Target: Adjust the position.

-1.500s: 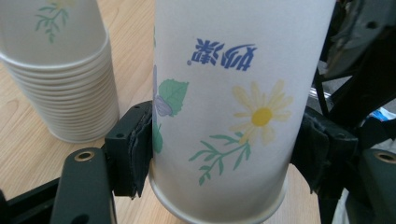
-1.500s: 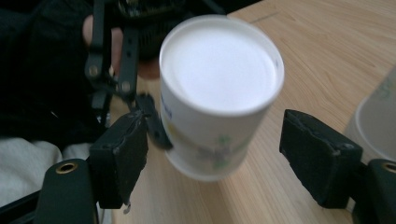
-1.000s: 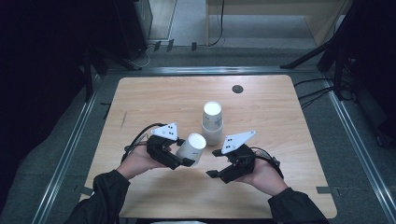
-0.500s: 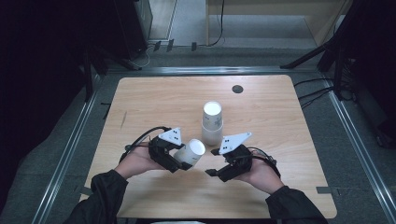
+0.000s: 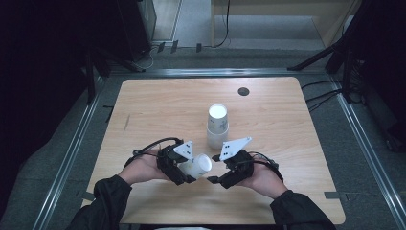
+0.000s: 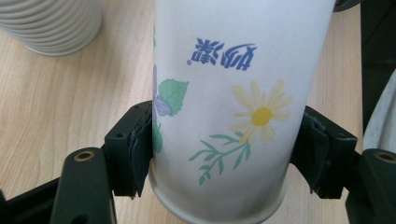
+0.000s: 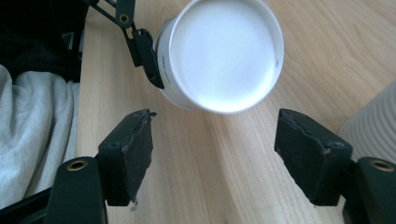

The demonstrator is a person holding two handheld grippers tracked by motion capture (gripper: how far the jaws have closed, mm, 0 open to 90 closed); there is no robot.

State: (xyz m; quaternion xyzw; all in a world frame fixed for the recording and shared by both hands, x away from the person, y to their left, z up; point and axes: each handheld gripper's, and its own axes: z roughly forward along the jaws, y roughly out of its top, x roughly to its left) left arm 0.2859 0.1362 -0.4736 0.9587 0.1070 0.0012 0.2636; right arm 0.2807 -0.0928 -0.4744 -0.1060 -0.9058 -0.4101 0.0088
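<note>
A white paper cup printed with flowers lies on its side above the table, and my left gripper is shut on its wall. In the left gripper view both pads press the cup near its rim. The cup's white base faces my right gripper. That gripper is open, its jaws have just been opening a little, and nothing is between them. In the high view my right gripper sits just right of the cup, apart from it.
A stack of ribbed white paper cups stands upside down mid-table, just beyond both grippers. The wooden table has a round dark grommet at the back. Metal rails run along both sides.
Both hands have drawn slightly toward the near edge. The held cup now lies lower and closer to the right gripper's jaws.
</note>
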